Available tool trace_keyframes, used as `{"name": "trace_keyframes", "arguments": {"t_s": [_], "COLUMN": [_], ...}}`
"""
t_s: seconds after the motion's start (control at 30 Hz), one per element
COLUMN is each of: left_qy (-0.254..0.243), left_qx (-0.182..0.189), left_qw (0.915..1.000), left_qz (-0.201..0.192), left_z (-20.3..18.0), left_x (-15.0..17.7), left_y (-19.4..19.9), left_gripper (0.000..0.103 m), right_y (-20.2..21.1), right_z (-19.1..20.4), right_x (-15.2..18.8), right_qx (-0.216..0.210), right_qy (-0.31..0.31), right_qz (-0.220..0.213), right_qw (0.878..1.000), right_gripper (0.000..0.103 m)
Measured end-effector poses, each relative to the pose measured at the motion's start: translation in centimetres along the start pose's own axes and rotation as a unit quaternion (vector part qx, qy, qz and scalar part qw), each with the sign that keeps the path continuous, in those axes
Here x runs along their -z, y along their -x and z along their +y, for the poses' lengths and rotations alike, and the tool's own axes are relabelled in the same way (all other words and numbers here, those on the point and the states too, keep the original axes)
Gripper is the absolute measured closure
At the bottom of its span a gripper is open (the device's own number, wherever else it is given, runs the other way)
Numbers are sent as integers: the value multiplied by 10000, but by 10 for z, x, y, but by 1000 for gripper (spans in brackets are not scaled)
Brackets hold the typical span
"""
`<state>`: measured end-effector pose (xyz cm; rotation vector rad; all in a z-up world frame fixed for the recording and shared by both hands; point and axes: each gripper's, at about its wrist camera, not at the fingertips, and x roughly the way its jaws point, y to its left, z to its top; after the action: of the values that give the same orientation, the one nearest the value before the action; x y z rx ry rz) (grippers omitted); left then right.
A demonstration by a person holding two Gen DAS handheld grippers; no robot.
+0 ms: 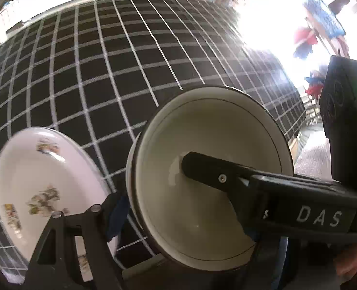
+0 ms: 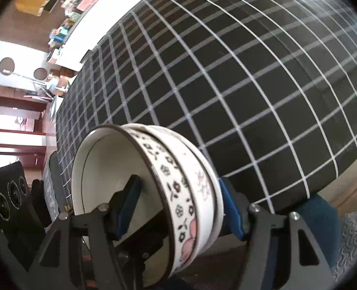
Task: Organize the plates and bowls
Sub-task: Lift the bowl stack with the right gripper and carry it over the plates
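Inspecting the near edge of the table, which is covered by a black cloth with a white grid: 1 stack of nested ceramic bowls sits tilted in front of that edge, its mouth turned toward the left wrist camera. The uppermost bowl is cream inside with a dark brown rim and a band of black flowers on its outer wall. At least 1 white bowl with pink markings is nested beneath it.

The right gripper straddles the wall of the stack at a fairly wide spread. 1 black finger reaches inside the top bowl, and the blue pad of the other lies against the outside of the lower bowl. The stack is held between them.

The left gripper is spread wide. 1 blue pad lies just beside the outer edge of the stack. Its other finger is hidden behind the right gripper's finger, so I cannot tell whether it grips anything.

1 white shallow plate with floral decals, blurred, lies at the near left part of the cloth, just beside the stack.
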<state>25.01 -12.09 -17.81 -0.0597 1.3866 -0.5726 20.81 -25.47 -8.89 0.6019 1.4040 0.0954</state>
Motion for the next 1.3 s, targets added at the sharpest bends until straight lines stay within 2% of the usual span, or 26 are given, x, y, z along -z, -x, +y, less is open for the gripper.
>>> {"name": "trace_keyframes", "arguments": {"t_s": [0.23,0.37,0.53,0.83,1.0,1.3], "left_qy": [424,775,1080,1471,1459,1425], "left_qx": [-257,-406,-562,-403,-420,-531], "left_qw": [9980,9944,9905,9868,9869,9864], "left_qz": [-388,-597,-632,-539,-538,-630], "left_z": [30,65,108,163,174,171], "left_x": [-6,-3,8,32,45,47], "left_y": [52,71,79,56,56,54], "left_gripper": [27,27,27,27,27,27], "right_y": [-3,-20,-57,-101,-105,-107], "right_z": [68,103,134,146,146,143], "right_x": [-9,-12,-12,-5,0,1], "right_qx": [-146,-220,-312,30,78,58], "right_qy": [546,897,1205,1367,1366,1468], "right_qz": [50,134,373,682,731,787], "right_qw": [9984,9956,9915,9883,9879,9860], "right_gripper": [34,34,34,34,34,34]}}
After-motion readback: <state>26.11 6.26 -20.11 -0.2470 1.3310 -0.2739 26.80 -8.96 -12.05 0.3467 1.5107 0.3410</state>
